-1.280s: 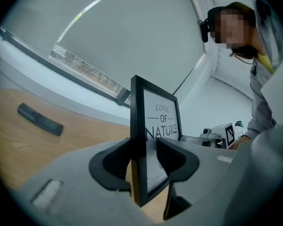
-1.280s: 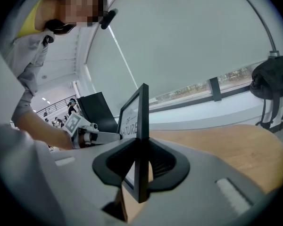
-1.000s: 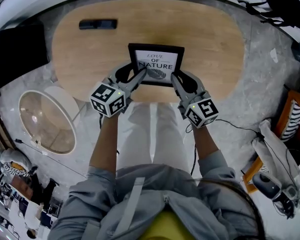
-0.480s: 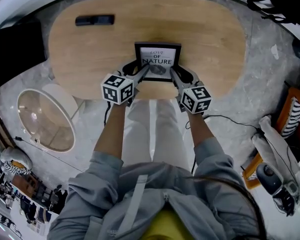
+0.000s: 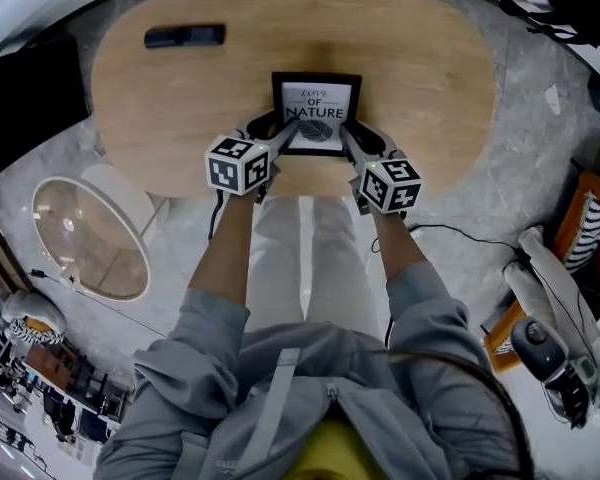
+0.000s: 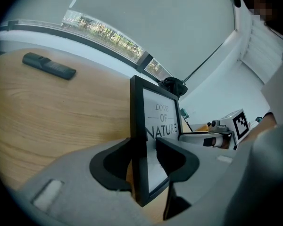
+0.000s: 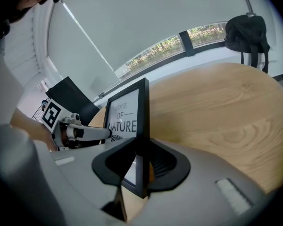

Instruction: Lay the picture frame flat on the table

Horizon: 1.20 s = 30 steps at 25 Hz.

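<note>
A black picture frame (image 5: 316,114) with a white "Love of Nature" print stands up over the near part of the oval wooden table (image 5: 180,98), its print facing the person. My left gripper (image 5: 283,136) is shut on its left edge and my right gripper (image 5: 348,140) on its right edge. In the left gripper view the frame (image 6: 162,121) runs edge-on between the jaws of the left gripper (image 6: 144,157). In the right gripper view the frame (image 7: 125,117) sits the same way in the right gripper (image 7: 139,157). The frame's lower edge is hidden behind the grippers.
A black remote (image 5: 184,36) lies at the far left of the table. A round glass side table (image 5: 85,238) stands on the floor to the left. A black bag (image 7: 245,34) sits beyond the table's far right end. Cables and bags lie on the floor at the right.
Both grippers have carried the frame away from the person's body, further in over the table. Both grips look unchanged.
</note>
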Each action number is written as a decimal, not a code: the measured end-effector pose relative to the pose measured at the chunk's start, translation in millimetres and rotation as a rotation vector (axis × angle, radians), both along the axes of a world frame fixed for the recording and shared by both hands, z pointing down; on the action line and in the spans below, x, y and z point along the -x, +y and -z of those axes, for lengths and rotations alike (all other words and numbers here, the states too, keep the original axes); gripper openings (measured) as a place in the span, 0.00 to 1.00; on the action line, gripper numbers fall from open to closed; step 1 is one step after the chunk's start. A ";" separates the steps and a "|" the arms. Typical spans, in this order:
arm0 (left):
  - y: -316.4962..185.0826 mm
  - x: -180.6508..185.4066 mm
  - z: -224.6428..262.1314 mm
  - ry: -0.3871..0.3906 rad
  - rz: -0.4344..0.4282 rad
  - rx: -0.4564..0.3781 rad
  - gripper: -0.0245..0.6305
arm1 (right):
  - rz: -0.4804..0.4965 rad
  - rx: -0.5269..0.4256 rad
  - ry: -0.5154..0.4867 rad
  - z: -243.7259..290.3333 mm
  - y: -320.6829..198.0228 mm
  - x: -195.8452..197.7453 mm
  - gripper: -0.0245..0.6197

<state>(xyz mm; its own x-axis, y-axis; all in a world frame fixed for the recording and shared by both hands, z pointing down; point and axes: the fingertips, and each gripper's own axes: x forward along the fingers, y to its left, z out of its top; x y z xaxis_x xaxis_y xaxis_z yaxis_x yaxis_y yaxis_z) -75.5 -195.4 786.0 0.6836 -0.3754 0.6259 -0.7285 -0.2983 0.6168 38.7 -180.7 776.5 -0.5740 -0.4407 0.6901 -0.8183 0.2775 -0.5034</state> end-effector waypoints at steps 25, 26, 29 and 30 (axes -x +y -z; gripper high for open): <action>-37.4 -0.7 -31.1 -0.212 0.067 0.078 0.31 | -0.142 0.144 0.123 -39.7 -39.8 -10.0 0.17; -37.1 -0.7 -31.7 -0.230 0.070 0.079 0.32 | -0.147 0.146 0.141 -40.5 -39.6 -10.4 0.17; -40.2 7.3 -32.9 -0.340 0.083 0.071 0.33 | -0.166 0.143 0.193 -40.0 -42.1 -13.7 0.17; -41.8 11.3 -31.4 -0.382 0.085 0.063 0.33 | -0.171 0.144 0.210 -38.2 -42.9 -15.9 0.19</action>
